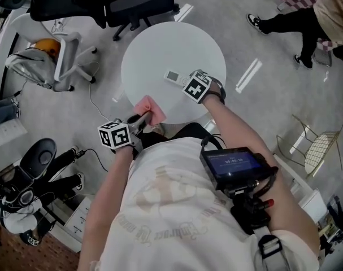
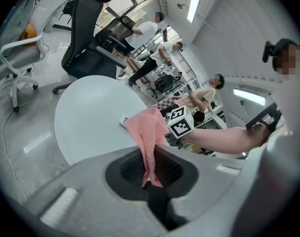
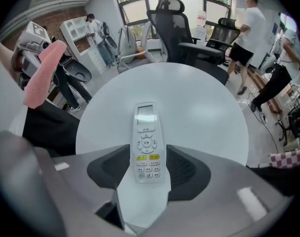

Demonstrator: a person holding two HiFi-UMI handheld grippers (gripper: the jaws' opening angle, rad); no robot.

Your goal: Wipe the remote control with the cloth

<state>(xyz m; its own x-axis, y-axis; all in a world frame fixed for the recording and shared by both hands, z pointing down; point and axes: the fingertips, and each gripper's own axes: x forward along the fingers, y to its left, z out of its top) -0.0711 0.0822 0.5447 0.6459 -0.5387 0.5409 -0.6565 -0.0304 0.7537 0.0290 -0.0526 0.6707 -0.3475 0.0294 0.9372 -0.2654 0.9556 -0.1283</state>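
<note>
A white remote control [image 1: 174, 77] lies face up on the round white table [image 1: 160, 49]. In the right gripper view the remote control [image 3: 146, 127] has its lower half between the jaws of my right gripper [image 3: 147, 158], which stands open with a thin gap on each side. My left gripper [image 1: 142, 121] is at the table's near edge, shut on a pink cloth [image 1: 149, 108]. In the left gripper view the cloth [image 2: 149, 132] rises out of the left gripper [image 2: 152, 168] and droops over. The cloth [image 3: 41, 75] hangs left of the remote, apart from it.
Black office chairs [image 1: 126, 1] stand behind the table and a white chair [image 1: 58, 58] at its left. A person [image 1: 307, 16] walks at the far right. A wire chair [image 1: 318, 148] stands at the right, and a bag with gear [image 1: 30, 179] at the lower left.
</note>
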